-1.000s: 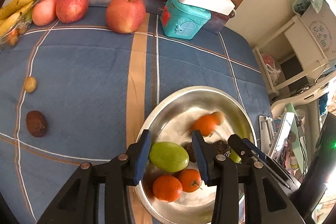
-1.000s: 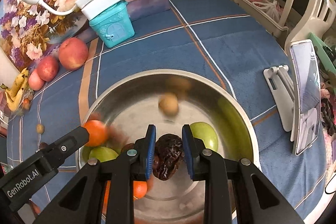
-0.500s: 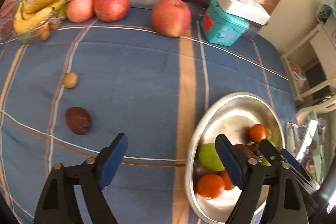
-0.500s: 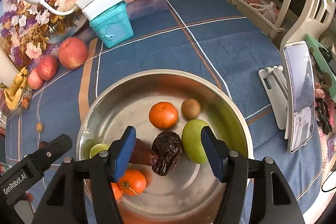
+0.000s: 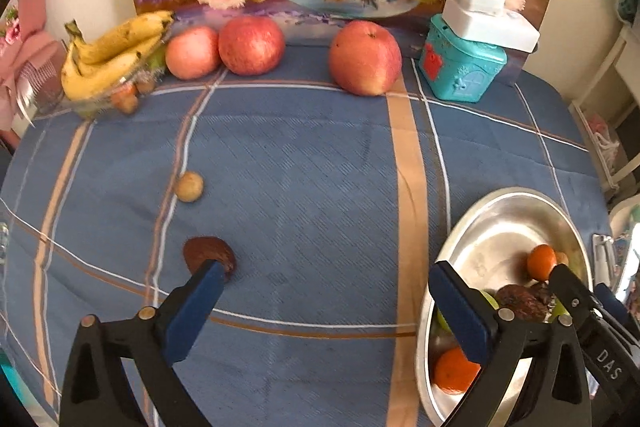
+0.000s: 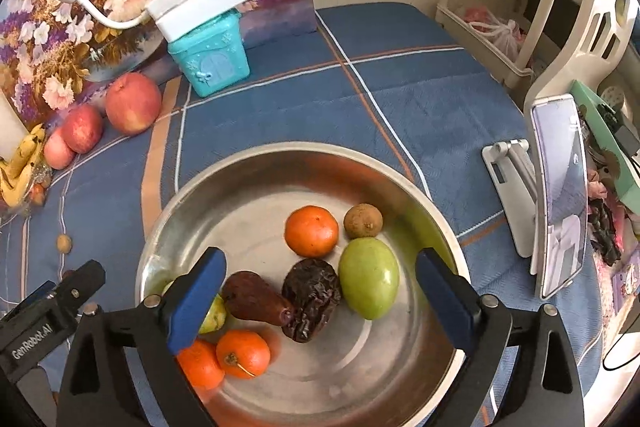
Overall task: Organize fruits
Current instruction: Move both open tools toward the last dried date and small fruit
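Both grippers' jaws have just been opening and hold nothing: right gripper (image 6: 318, 285) above the steel bowl (image 6: 256, 163), left gripper (image 5: 324, 303) over bare blue cloth (image 5: 312, 163) beside the bowl's rim.

Both wrist views steeply downward, close, sharing steel bowl (image 5: 460, 239) (image 6: 256, 163), blue tablecloth (image 5: 304, 187)

Bowl (image 6: 256, 163) on cloth (image 5: 304, 163), fruit inside; apples (image 5: 364, 57) at back, w/ bananas (image 5: 108, 51) left, box (image 5: 460, 71) right.
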Action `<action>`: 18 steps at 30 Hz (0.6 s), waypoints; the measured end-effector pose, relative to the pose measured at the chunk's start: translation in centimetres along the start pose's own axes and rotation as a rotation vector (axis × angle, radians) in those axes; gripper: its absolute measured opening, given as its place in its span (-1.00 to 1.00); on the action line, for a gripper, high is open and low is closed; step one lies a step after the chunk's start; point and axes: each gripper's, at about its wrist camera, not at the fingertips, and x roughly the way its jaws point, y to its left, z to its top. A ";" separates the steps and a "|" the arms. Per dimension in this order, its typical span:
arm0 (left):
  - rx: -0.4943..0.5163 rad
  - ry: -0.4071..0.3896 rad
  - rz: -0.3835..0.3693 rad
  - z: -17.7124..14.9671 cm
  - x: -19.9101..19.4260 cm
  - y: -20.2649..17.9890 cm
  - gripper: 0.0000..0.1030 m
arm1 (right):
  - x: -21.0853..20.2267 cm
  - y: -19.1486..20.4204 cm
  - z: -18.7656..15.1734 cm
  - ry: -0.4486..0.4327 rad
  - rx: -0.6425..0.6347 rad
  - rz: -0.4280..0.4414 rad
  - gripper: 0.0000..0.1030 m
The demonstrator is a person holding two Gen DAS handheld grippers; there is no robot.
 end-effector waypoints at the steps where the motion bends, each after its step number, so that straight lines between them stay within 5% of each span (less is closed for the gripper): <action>1: 0.007 -0.005 0.003 0.0 -0.1 0.0 1.00 | -0.1 0.1 0.0 -0.005 -0.001 0.004 0.86; 18: 0.007 -0.093 0.161 0.8 -1.3 1.5 1.00 | 0.1 0.7 -0.3 0.012 -0.019 0.024 0.86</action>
